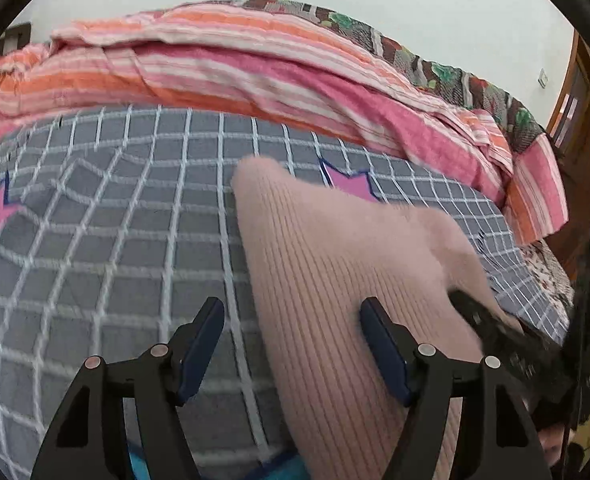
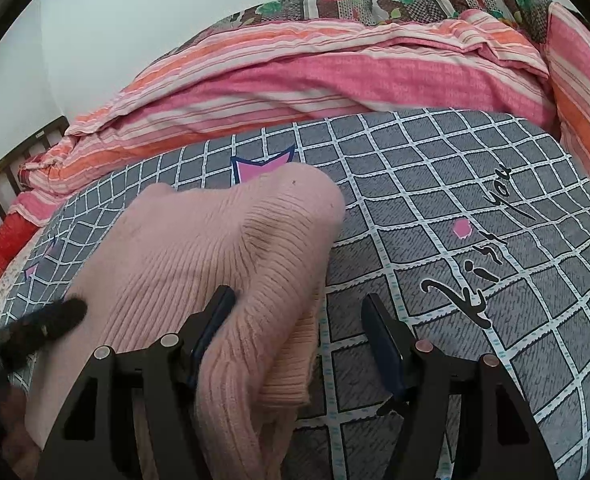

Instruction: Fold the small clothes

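Your bed (image 2: pixel 475 184), spread with a grey checked sheet and a pink striped quilt (image 2: pixel 295 76) bunched out of the way at the far side, gives you a broad flat place to fold on. On it lies the pink ribbed knit garment (image 2: pixel 199 248), partly doubled over, with a rounded fold humped up at its far end. Your left claw (image 1: pixel 293 346) stands wide, pads pressing nothing, straddling the garment's edge; your right claw (image 2: pixel 299 334) is also open over the near folded edge, likely ready to pinch it for another fold.
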A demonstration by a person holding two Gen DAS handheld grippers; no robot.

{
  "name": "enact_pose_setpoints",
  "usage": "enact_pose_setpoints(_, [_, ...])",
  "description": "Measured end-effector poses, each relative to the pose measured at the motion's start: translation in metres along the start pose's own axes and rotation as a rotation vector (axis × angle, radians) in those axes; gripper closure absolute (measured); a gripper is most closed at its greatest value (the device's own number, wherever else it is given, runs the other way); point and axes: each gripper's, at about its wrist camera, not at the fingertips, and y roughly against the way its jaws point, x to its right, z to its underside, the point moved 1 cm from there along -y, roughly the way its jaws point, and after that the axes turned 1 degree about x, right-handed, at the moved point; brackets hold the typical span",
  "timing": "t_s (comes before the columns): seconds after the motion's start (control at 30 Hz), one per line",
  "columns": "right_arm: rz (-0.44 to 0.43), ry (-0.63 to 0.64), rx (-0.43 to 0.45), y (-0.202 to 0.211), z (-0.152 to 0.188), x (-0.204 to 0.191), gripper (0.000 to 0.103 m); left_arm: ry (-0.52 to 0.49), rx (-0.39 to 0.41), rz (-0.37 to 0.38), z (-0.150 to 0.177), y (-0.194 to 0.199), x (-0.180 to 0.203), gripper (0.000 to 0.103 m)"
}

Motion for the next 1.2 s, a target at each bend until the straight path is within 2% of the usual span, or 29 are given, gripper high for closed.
enact_pose_setpoints(0.07, [-0.004,-0.003,0.003,0.0,0.0,0.0,0.041,-0.02,0.014,-0.027,-0.01,-0.007,0.001,0.035])
enact_pose_setpoints(0.23, [-0.004,-0.006,0.019,0.002,0.002,-0.001,0.04,-0.014,-0.009,-0.023,-0.026,-0.035,-0.006,0.036])
enact_pose_setpoints(0.3, [0.003,0.003,0.03,0.004,0.003,-0.002,0.04,-0.008,-0.007,-0.062,-0.032,-0.046,-0.012,0.037])
enact_pose_setpoints(0.5, [0.024,0.015,0.052,0.006,0.004,-0.005,0.04,0.101,-0.006,-0.118,-0.048,-0.07,-0.034,0.038])
enact_pose_setpoints(0.6, [0.023,0.013,0.061,0.007,0.003,-0.004,0.039,0.116,0.007,-0.124,-0.046,-0.074,-0.036,0.038])
enact_pose_setpoints(0.67, [0.009,0.002,0.074,0.01,0.004,-0.002,0.039,0.125,0.009,-0.117,-0.044,-0.075,-0.037,0.037])
enact_pose_setpoints(0.87, [-0.134,-0.114,0.067,0.01,0.003,0.021,0.039,0.143,0.014,-0.065,-0.039,-0.07,-0.042,0.036])
enact_pose_setpoints(1.03, [-0.11,-0.093,0.115,0.015,0.002,0.015,0.04,0.129,0.019,-0.033,-0.037,-0.066,-0.039,0.036])
enact_pose_setpoints(1.2, [-0.063,-0.09,0.17,0.024,0.004,0.014,0.052,0.093,0.022,-0.031,-0.03,-0.054,-0.03,0.036])
